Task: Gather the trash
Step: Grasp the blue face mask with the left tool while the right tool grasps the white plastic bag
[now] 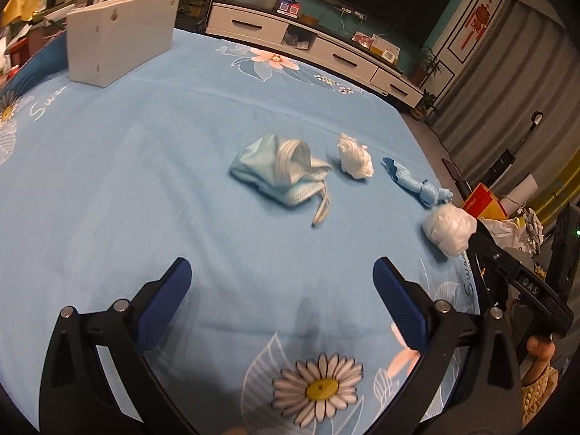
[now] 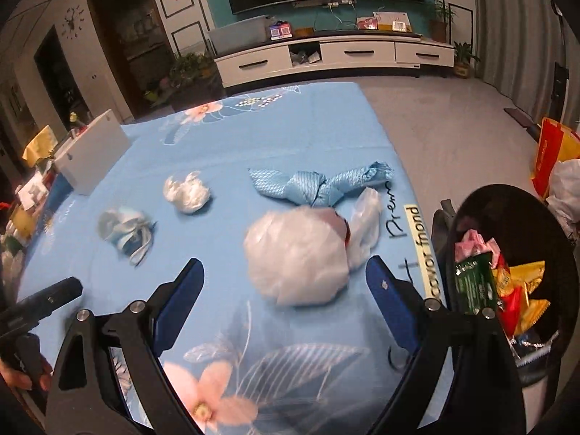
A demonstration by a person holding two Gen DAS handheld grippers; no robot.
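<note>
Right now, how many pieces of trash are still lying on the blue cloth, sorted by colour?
White: 2, the large plastic-bag wad and the small crumpled white wad.
Light blue: 2, the crumpled face mask and the twisted patterned blue wrapper.
Total: 4

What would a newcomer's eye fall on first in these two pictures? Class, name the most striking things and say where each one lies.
First comes the bright blue flowered cloth, strewn with litter: a big white plastic bag bundle just ahead of the open right gripper, with a knotted blue wrapper behind it. Next, the black bin at the cloth's right edge, holding colourful snack wrappers. Farther left lies a crumpled blue face mask.
</note>
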